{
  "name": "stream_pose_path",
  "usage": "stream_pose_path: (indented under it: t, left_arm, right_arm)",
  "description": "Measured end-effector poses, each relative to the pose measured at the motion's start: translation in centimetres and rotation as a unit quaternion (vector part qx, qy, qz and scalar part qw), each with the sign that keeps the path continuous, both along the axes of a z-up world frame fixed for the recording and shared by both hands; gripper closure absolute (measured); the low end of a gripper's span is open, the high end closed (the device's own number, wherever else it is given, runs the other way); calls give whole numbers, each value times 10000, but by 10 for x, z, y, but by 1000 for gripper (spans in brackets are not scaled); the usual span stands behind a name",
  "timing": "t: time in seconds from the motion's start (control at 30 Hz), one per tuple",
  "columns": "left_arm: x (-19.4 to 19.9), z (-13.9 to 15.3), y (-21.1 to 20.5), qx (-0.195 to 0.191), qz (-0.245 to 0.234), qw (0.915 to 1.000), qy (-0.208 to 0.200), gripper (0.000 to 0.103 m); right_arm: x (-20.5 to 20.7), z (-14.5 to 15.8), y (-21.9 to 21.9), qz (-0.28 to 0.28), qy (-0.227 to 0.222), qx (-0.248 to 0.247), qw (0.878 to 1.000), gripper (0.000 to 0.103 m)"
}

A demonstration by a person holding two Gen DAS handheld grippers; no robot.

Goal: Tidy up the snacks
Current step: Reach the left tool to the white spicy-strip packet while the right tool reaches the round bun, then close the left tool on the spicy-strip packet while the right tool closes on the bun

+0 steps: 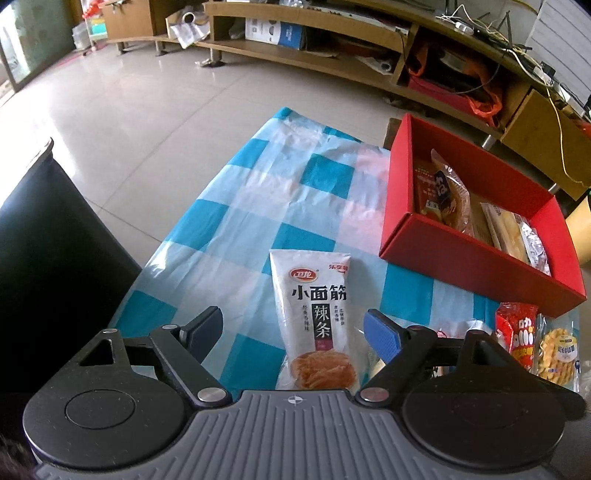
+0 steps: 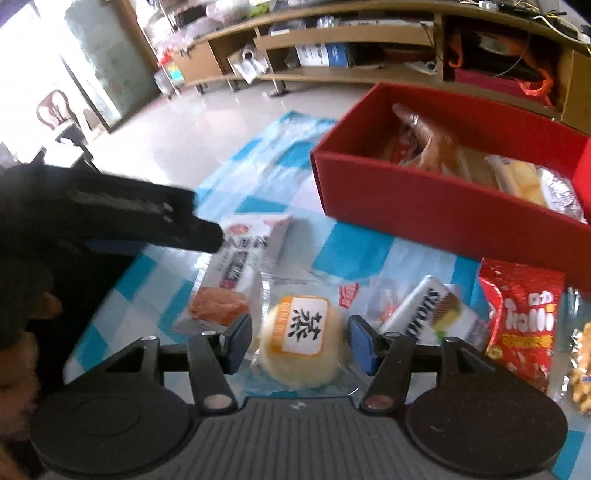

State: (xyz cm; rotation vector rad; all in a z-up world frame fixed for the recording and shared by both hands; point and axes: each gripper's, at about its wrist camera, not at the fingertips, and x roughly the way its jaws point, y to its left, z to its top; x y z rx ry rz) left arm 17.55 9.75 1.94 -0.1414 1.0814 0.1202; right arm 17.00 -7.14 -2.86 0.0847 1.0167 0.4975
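Snacks lie partly in the red box (image 1: 476,254); several remain on the surface (image 1: 258,192). My left claw (image 1: 301,334) gapes over the white pack (image 1: 314,317); my right claw (image 2: 299,341) straddles the bun (image 2: 303,341), not yet clamped.

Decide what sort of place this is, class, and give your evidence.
Probably a home living room: a long low wooden media unit with tangled cables, a tiled floor, and a checked tablecloth holding snacks.

Blue-checked tablecloth (image 1: 280,192) under red box (image 1: 476,266), white spicy-strip packet (image 1: 314,306), round wrapped pastry (image 2: 303,339).
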Motion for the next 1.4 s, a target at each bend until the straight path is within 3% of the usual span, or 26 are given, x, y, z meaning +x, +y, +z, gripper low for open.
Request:
stream_pose_path:
  t: [0.07,0.23,0.63,0.8,0.83,0.87,1.07,1.2,1.27,1.33,1.4]
  left_arm:
    - [0,-1,1,51,-25,10000,3,15]
    - [1,-8,2,69,-71,9999,132,15]
    - [6,-47,-23,270,-258,9969,698,15]
    - [6,-59,-24,291,-156,9964,776,25]
    - [5,-57,-25,344,-178,9965,742,35]
    - [3,-55,-27,411,-246,9962,725,39]
    - [-38,-52,-33,260,-500,9948,848,41]
    - [-75,-52,-47,237,-894,9916,908,36]
    - [-89,-53,-55,470,-978,9902,875,20]
    - [-93,-56,-63,731,-1046,9887,789,13]
    - [-94,-57,-69,967,-1120,9863,734,13]
  right_arm:
    - [1,-9,7,110,-29,-103,9999,45]
    - [-8,-9,12,376,-205,-426,9982,50]
    - [-67,39,-41,18,-49,67,10000,51]
    - [-85,37,-54,-1,16,16,10000,51]
    - [-86,35,-57,-3,52,6,10000,51]
    - [-87,32,-59,-11,75,-36,10000,51]
    - [-94,24,-72,-14,149,-165,9998,51]
    - [-106,18,-78,46,212,-232,9995,51]
    - [-110,11,-80,88,280,-267,9992,50]
    - [-113,2,-82,114,372,-324,9987,50]
    - [-114,-6,-84,110,449,-430,9980,49]
